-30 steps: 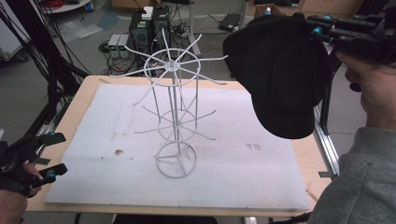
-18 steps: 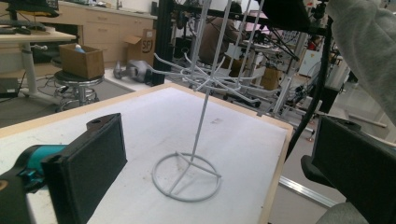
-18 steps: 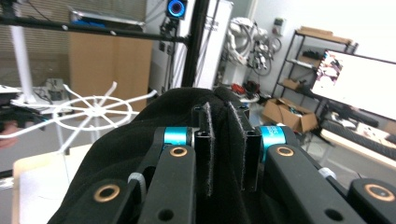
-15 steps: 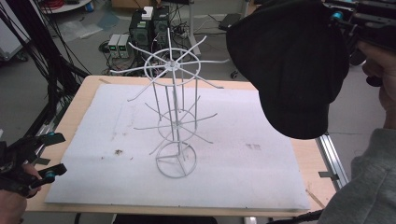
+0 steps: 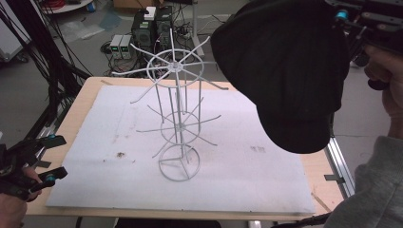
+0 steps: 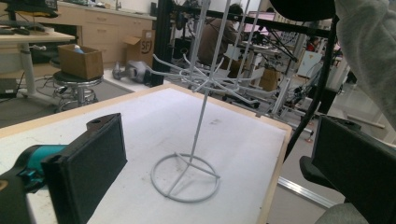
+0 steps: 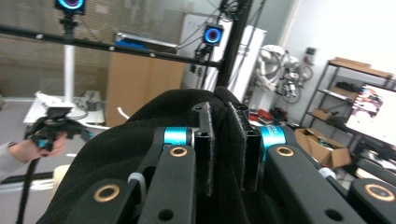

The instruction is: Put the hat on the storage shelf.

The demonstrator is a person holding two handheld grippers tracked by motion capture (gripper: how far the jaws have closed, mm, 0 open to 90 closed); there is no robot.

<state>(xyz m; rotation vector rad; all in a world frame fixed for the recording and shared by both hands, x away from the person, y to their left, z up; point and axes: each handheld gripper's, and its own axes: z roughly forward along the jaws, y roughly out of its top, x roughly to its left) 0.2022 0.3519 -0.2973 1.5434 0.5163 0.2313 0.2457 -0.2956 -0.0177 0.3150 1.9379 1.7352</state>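
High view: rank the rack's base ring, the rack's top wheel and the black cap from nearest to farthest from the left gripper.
From the left gripper, low at the table's left edge:
1. Base ring, on the white mat, mid-table.
2. Top wheel, up on the rack, farther back.
3. Black cap, held aloft at far right.

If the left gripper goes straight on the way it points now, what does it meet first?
Probably the white wire rack: its ring base lies dead ahead between the open left gripper's jaws, with bare white mat before it. Depth is uncertain.
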